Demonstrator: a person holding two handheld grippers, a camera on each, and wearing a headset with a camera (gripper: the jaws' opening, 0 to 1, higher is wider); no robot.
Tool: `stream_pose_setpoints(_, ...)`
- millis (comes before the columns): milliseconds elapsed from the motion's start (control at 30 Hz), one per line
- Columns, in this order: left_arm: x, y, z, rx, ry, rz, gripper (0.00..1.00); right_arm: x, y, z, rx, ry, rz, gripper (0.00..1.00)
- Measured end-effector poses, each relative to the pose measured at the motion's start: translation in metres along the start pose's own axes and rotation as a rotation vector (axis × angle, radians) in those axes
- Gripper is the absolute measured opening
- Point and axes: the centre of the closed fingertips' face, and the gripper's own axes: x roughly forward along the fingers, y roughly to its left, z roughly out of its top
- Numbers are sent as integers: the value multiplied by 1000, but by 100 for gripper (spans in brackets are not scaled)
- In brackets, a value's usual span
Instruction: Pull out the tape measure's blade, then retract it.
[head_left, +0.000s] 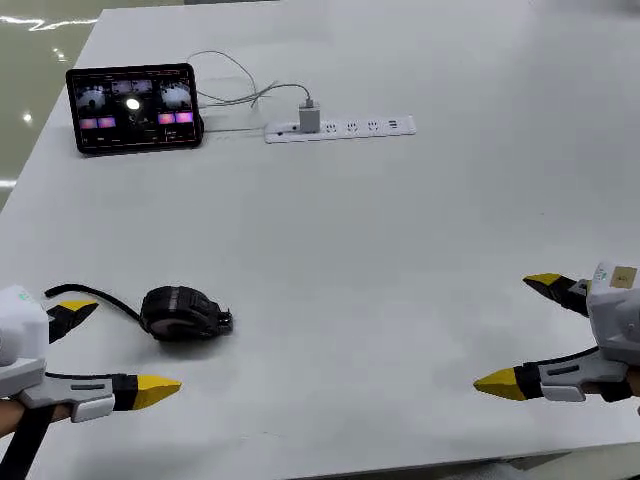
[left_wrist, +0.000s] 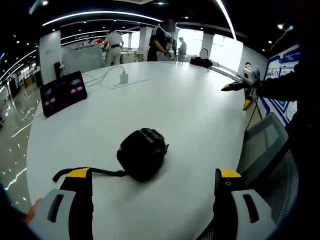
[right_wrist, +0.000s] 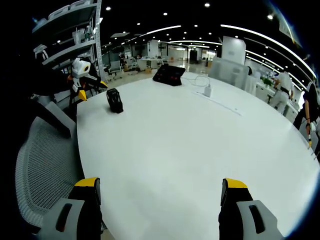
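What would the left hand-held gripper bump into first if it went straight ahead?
Most likely the black tape measure. It lies on the white table right ahead of the left hand-held gripper, in line with the gap between its open jaws. Nothing seems to sit in between.

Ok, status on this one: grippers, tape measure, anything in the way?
Left gripper open, beside tape measure. Right gripper open, well apart. Tape measure on table, blade in. Path clear.
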Motion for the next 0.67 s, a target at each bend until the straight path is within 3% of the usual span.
stream_pose_setpoints(400, -7, 8, -3, -11, -2, 23, 99, -5, -4, -5, 18, 6, -4, 99)
stream_pose_setpoints(667, -7, 5, -2, -5, 1, 13, 99, -7, -3, -5, 22, 5, -7, 99)
